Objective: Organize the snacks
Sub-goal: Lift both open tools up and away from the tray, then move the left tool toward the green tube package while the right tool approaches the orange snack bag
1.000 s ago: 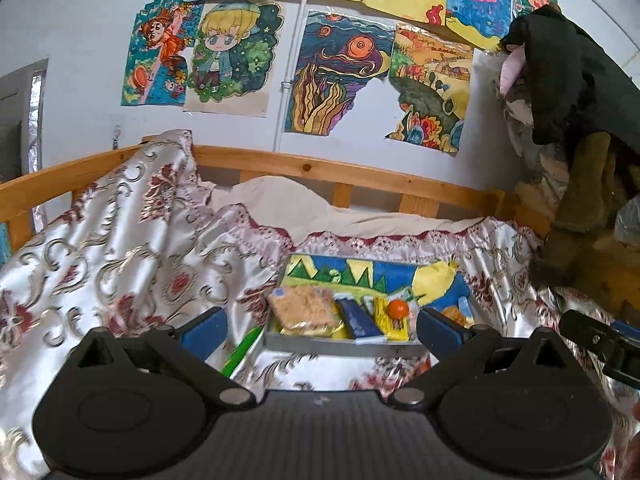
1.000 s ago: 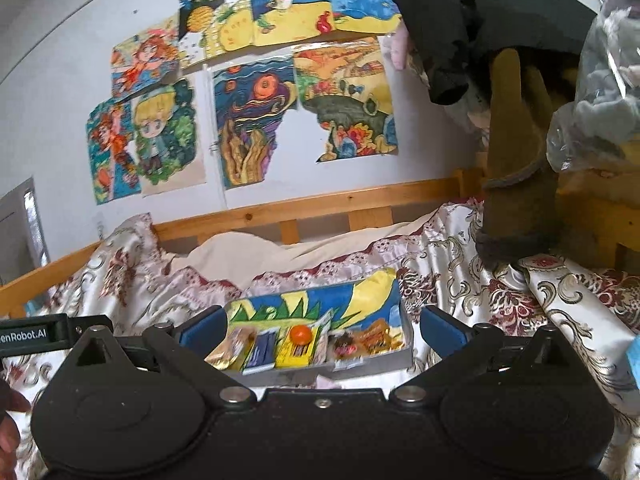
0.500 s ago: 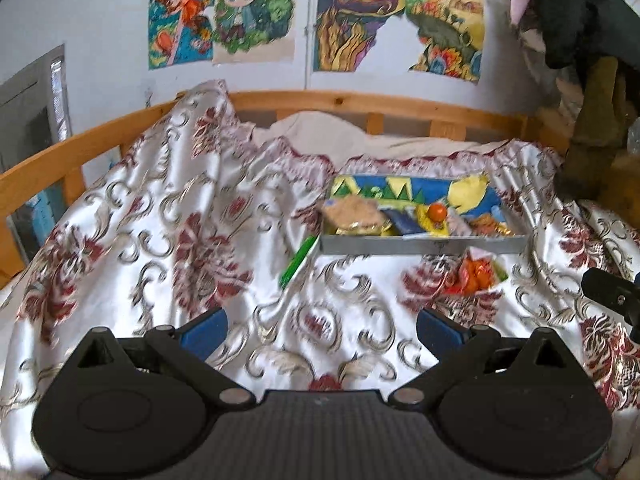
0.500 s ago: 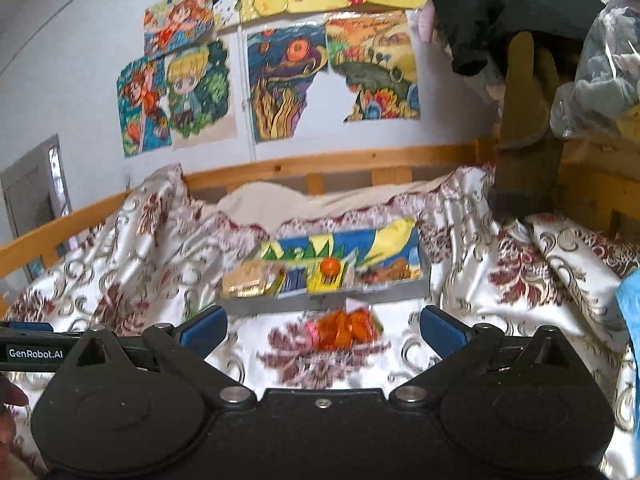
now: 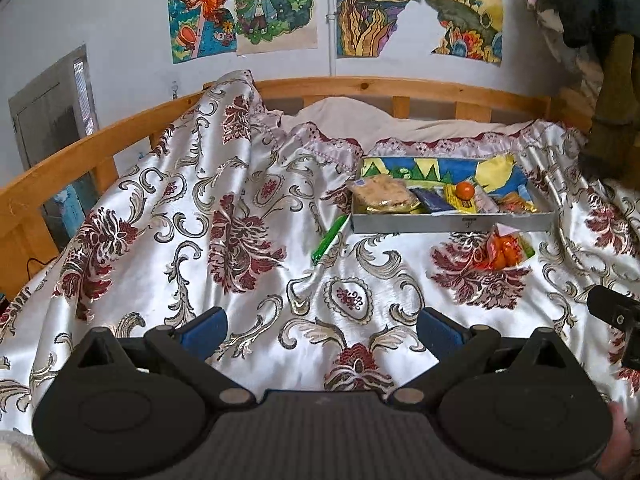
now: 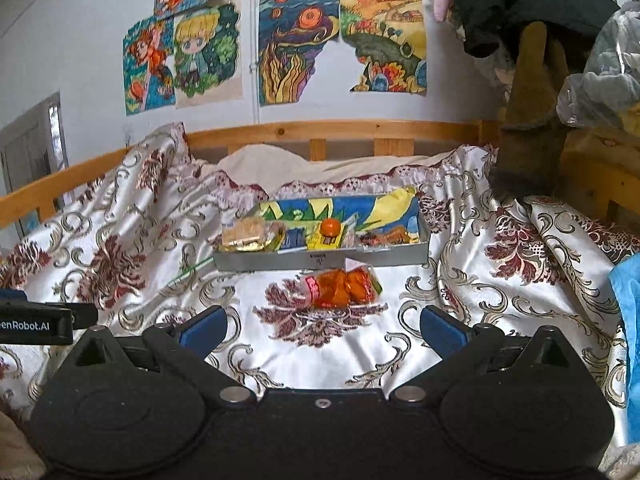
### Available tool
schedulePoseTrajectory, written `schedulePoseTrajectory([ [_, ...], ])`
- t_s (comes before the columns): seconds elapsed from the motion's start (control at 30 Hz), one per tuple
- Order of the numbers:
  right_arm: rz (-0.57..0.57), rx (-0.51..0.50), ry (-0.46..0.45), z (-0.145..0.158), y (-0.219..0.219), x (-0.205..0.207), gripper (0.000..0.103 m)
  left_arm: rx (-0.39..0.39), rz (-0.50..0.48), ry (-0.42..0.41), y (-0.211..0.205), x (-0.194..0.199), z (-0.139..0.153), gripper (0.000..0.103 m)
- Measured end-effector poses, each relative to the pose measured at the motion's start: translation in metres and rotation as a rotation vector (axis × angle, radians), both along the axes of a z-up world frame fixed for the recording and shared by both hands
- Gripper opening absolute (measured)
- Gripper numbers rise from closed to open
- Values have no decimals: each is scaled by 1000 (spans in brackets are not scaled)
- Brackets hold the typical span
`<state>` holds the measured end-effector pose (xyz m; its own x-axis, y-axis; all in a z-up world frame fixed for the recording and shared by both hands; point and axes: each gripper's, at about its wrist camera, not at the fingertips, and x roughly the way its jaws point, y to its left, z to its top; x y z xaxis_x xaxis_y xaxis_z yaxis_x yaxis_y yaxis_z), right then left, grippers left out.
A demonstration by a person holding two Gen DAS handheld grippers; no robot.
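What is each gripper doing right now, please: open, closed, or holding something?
Left gripper: open, holding nothing, above the patterned bedspread.
Right gripper: open, holding nothing, facing the orange snack bag.

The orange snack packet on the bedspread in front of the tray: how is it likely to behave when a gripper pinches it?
The orange snack packet looks like crinkly film over loose pieces, so it would probably deform and sag. Its glossy wrapper may slip between the fingers. The satin bedspread beneath looks slick, so a push would likely slide it.
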<state>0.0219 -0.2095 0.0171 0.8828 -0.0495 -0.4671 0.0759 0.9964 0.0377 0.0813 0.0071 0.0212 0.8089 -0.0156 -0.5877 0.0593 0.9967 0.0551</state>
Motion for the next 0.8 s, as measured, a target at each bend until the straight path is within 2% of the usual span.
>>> schedulePoseTrajectory([
  [0.13, 5, -17, 11, -2, 3, 1, 102, -1, -3, 11, 0, 1, -1, 103],
  [0.53, 7, -22, 51, -6, 5, 8, 102, -77, 13, 76, 9, 10, -3, 103],
  [0.8, 14, -36, 97, -8, 7, 17, 102, -177, 52, 151, 22, 22, -6, 103],
])
